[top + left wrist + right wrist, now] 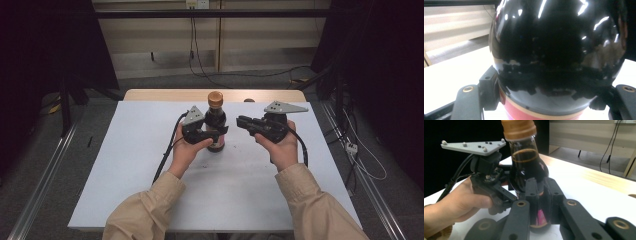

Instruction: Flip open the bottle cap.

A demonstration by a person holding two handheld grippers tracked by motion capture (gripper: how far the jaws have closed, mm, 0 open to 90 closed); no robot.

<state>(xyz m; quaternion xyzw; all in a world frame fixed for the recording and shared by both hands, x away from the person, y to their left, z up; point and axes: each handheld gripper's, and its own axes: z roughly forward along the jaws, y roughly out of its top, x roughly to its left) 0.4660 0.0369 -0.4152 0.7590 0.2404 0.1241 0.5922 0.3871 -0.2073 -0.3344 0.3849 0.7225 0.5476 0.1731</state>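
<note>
Two beige-sleeved arms reach over a pale grey desk (125, 165). The left gripper (212, 134) has its jaws clamped around an upright dark glass bottle with a brown cap (216, 120) mid-desk. The right gripper (241, 121), just beside it, has its jaws closed empty. Beyond lie grey floor, cables and black curtains.

1. A dark glass sauce bottle (216, 122) with a rounded shoulder, a narrow neck and a tan screw cap (215, 97) stands upright on the pale sheet covering the table, near the far middle.
2. Its glossy black body (554, 50) carries a red-pink label (524, 113) with a cream edge around the lower part.
3. The neck shows a thin tan ring (525, 155) just below the cap.
4. Dark liquid fills the bottle up to the neck.
</note>
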